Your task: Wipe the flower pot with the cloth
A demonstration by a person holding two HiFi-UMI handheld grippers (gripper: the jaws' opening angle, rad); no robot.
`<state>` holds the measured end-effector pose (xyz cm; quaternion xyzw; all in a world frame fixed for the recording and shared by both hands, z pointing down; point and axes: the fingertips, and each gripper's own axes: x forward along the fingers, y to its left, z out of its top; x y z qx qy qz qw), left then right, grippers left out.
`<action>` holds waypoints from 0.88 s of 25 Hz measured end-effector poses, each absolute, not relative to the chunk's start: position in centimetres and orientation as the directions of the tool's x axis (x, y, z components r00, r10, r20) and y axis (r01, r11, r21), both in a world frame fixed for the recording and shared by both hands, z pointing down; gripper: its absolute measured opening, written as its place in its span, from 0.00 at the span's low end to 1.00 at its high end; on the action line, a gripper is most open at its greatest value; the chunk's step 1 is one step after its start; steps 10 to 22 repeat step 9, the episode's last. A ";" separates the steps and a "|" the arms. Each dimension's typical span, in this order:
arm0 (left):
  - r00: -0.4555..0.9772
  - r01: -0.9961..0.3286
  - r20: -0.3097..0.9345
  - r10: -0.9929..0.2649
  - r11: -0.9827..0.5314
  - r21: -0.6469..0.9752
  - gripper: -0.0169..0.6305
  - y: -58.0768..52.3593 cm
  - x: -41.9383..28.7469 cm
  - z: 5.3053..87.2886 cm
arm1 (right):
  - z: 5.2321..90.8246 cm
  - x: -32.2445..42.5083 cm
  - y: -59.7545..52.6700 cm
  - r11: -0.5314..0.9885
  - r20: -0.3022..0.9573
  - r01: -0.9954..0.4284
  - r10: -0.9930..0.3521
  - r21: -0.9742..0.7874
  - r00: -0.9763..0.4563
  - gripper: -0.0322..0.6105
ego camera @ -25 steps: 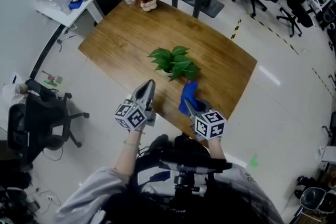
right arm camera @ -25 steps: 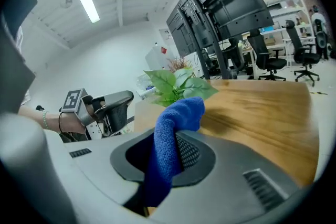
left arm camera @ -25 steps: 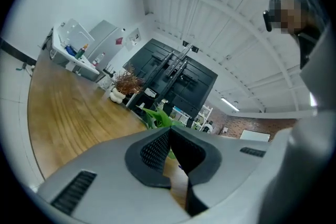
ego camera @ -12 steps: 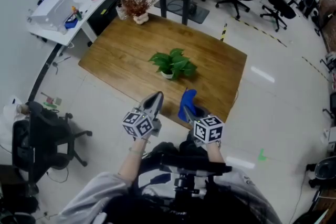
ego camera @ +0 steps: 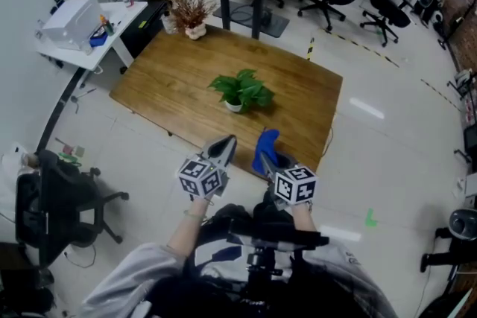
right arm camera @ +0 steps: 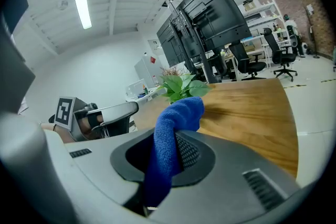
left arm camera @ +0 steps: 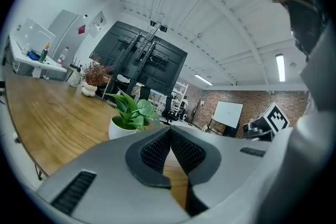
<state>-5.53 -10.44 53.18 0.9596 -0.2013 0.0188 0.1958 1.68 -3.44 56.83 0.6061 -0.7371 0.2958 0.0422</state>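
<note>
No words, brands or numbers can be read. The left cube [ego camera: 201, 178] and right cube [ego camera: 296, 185] bear only black-and-white square markers. A red wall sign [left arm camera: 82, 29], at ten o'clock in the left gripper view, is too small to read.

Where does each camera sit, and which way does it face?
Head view: on the person's head, steeply down at the table; left gripper, right gripper and a forearm show.
Left gripper view: on that gripper, along its shut, empty jaws.
Right gripper view: on that gripper, along jaws clamping the cloth.
Shared: all see the potted plant.
</note>
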 end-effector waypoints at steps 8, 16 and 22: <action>0.921 -0.388 0.129 -0.368 -0.840 0.379 0.04 -9.8 -5.3 53.7 | 56.9 2.1 -2.7 0.071 0.419 -0.920 -0.875 -0.385 -0.243 0.15; 0.921 -0.389 0.130 -0.368 -0.839 0.380 0.04 -9.7 -5.3 53.7 | 56.9 2.2 -2.6 0.069 0.420 -0.920 -0.875 -0.385 -0.242 0.15; 0.921 -0.389 0.130 -0.368 -0.839 0.380 0.04 -9.7 -5.3 53.7 | 56.9 2.2 -2.6 0.069 0.420 -0.920 -0.875 -0.385 -0.242 0.15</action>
